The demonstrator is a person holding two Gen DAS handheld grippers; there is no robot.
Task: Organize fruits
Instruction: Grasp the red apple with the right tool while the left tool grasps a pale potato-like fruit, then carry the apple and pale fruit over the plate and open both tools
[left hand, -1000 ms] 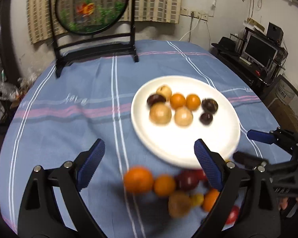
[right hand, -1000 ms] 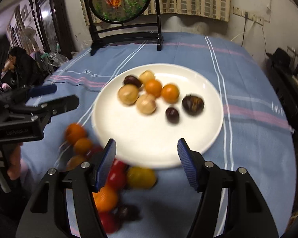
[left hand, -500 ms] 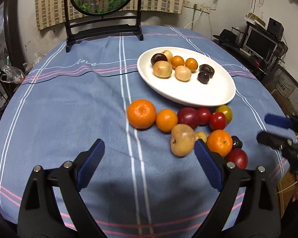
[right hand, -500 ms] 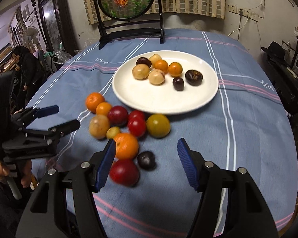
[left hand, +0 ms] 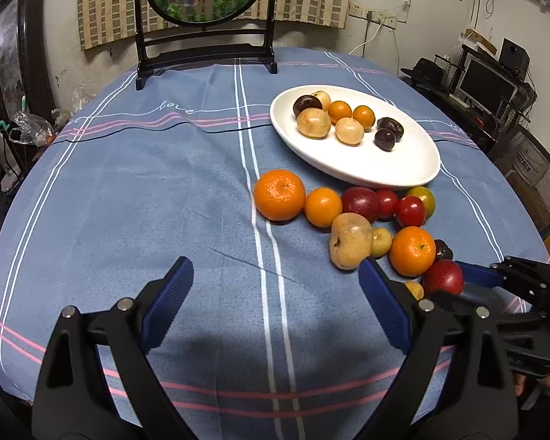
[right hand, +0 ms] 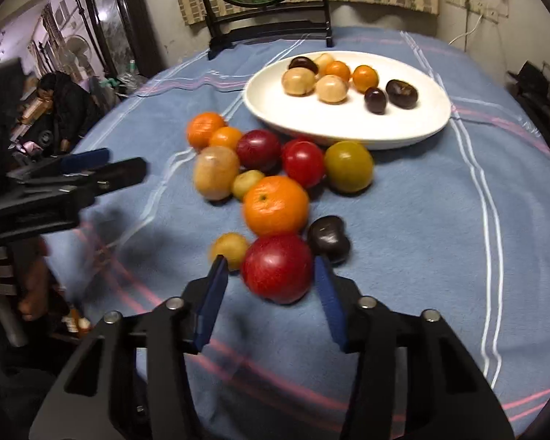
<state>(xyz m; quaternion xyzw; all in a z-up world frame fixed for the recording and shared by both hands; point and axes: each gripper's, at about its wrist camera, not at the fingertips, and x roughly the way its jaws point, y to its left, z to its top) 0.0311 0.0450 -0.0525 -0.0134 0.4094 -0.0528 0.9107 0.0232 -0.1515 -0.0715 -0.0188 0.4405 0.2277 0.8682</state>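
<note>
Right gripper (right hand: 269, 286) closing around a round red apple (right hand: 278, 267) nearest the camera.

The apple sits between the blue pads (right hand: 212, 293); small gaps show either side, so it is bracketed, not yet clamped. The jaws have just been narrowing. To the left, the left gripper (left hand: 275, 304) hangs wide open and empty over blue striped tablecloth (left hand: 128, 201). Beyond the apple lie loose oranges and tomatoes, then the white oval plate (right hand: 275, 110), far and slightly right.

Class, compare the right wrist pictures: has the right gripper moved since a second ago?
Yes. The right gripper has drawn back from the white plate to straddle the red fruit, its jaws just closing.
</note>
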